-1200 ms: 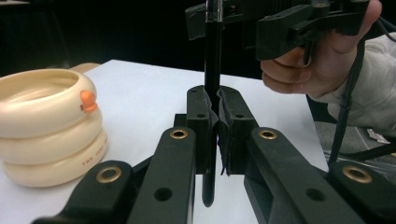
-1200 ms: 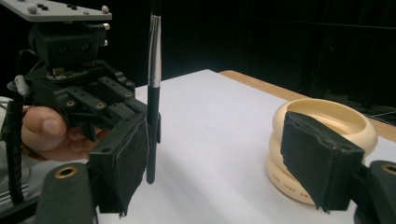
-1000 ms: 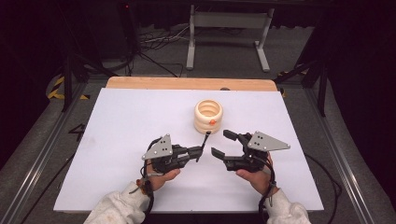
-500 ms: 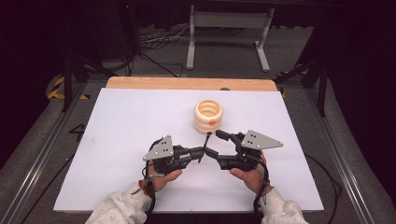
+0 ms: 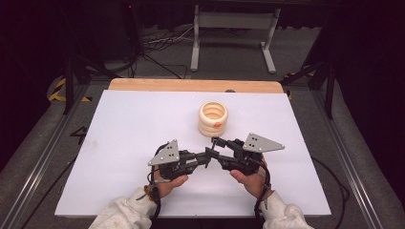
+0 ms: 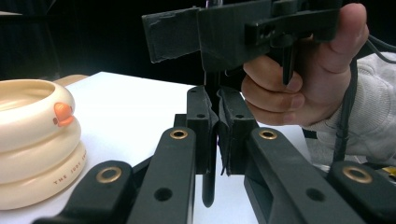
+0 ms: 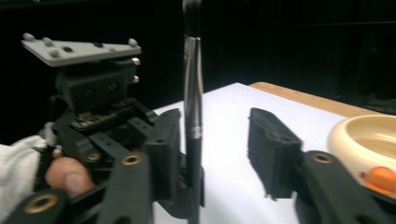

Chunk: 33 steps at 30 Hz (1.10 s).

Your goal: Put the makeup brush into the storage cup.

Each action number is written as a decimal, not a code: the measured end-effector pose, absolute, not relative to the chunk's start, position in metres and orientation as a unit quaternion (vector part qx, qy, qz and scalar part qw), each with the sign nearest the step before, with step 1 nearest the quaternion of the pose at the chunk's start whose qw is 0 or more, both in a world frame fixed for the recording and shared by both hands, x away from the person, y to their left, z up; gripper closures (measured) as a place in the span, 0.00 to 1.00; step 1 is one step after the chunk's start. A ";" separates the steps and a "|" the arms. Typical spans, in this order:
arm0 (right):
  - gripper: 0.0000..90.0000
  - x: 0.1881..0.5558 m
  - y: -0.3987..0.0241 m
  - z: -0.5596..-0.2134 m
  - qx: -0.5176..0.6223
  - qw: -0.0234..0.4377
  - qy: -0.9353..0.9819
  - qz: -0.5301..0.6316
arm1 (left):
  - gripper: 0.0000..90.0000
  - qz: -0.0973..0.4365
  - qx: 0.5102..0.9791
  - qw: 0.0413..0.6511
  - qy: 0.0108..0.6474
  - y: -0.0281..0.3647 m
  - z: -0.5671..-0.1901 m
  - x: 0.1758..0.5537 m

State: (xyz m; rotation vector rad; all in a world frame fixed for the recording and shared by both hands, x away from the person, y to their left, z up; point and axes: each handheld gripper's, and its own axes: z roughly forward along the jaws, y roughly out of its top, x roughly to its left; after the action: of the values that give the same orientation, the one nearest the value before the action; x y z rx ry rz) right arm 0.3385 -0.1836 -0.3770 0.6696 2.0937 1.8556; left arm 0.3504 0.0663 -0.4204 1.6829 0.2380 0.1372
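Slim black pen handoff, cream ring stack reads "THE JOY..."

Left gripper jaws clamp the upright pen; right gripper jaws have just been closing around it, not yet pressing. Cream ring stack sits nearby on the worktop.

Cream ringed holder, lowest ring, small dark caps approx. "THE JOY…", rest cut off at gripper arm; sits ~9 o'clock in left gripper view.
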 end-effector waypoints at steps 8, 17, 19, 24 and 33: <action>0.88 0.336 -0.182 -0.377 0.215 0.127 0.725 0.642 | 0.94 0.057 0.742 0.659 0.108 0.066 -0.421 0.351; 0.93 0.337 -0.182 -0.378 0.213 0.116 0.725 0.644 | 0.94 0.053 0.744 0.657 0.108 0.065 -0.423 0.352; 0.93 0.337 -0.182 -0.379 0.214 0.114 0.725 0.644 | 0.94 0.051 0.745 0.657 0.107 0.065 -0.423 0.352; 0.93 0.337 -0.182 -0.379 0.215 0.114 0.728 0.641 | 0.94 0.054 0.749 0.653 0.103 0.066 -0.422 0.352; 0.93 0.336 -0.184 -0.377 0.211 0.124 0.732 0.636 | 0.84 0.076 0.766 0.631 0.100 0.067 -0.421 0.351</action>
State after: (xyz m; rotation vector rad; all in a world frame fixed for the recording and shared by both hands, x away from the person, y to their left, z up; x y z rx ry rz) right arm 0.3355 -0.1838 -0.3770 0.6161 2.1331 1.8540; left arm 0.3510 0.0667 -0.4205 1.7532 0.2282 0.1745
